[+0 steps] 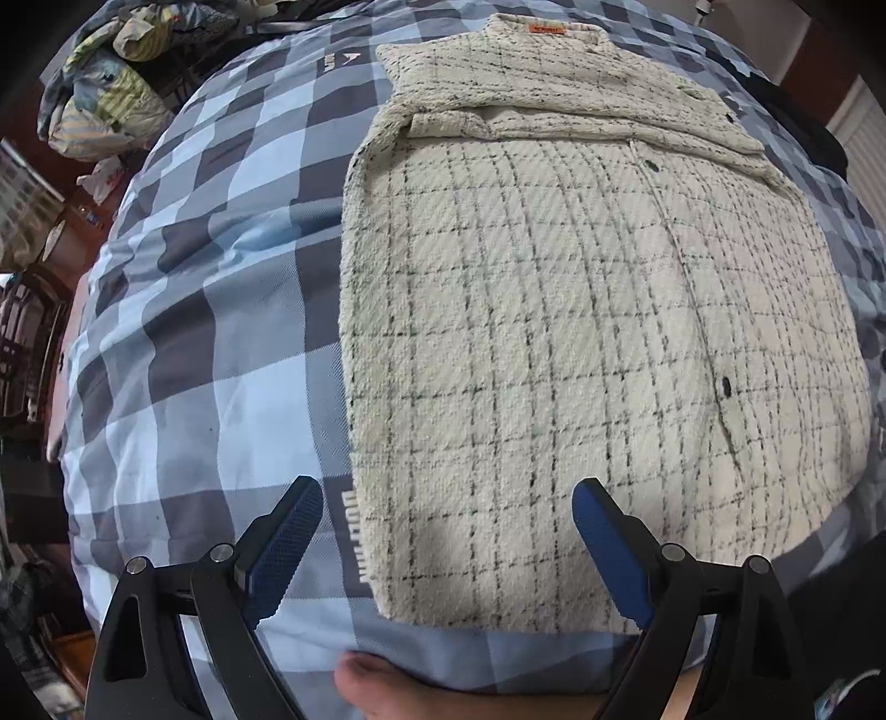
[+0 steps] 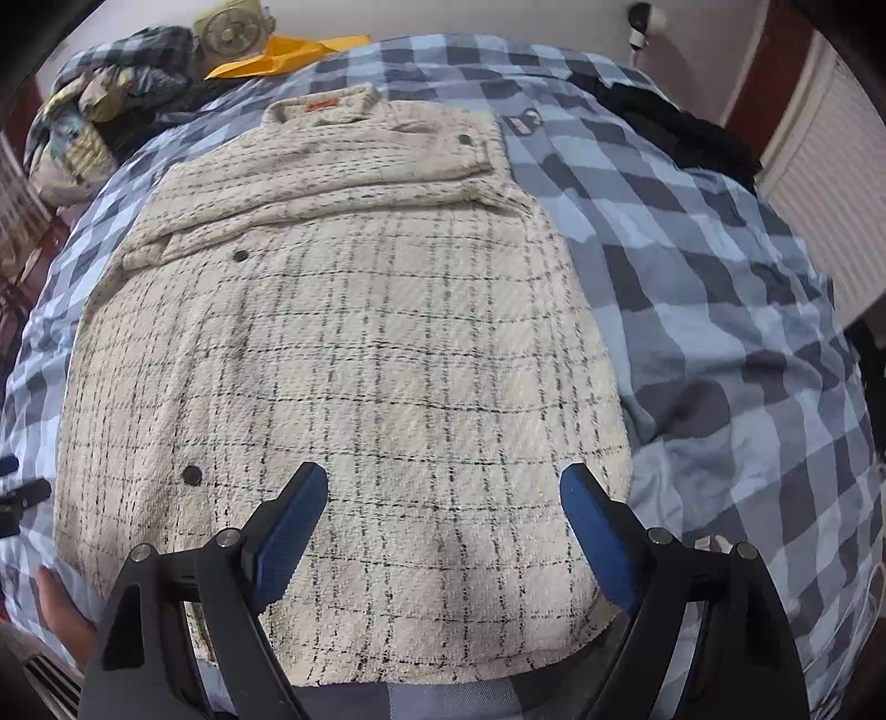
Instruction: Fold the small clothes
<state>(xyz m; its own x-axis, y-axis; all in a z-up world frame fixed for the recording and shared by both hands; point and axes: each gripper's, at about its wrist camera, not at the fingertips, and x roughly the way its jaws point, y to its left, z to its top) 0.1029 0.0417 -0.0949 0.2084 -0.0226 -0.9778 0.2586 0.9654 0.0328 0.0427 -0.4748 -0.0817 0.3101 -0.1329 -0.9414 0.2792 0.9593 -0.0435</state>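
A cream jacket with a thin black check [image 1: 554, 332] lies flat on a blue plaid bedcover [image 1: 210, 332], collar with an orange tag at the far end, both sleeves folded across the chest. My left gripper [image 1: 448, 509] is open and empty, hovering over the jacket's near left hem corner. In the right wrist view the jacket [image 2: 354, 343] fills the middle. My right gripper [image 2: 443, 493] is open and empty above the near right part of the hem. The left gripper's tip [image 2: 22, 498] shows at the far left edge.
A heap of crumpled clothes [image 1: 105, 94] lies at the bed's far left, also in the right wrist view [image 2: 94, 111]. A yellow envelope [image 2: 288, 55] and a small fan [image 2: 227, 27] sit at the far end. A black garment [image 2: 675, 127] lies far right. Bedcover [image 2: 720, 332] spreads right.
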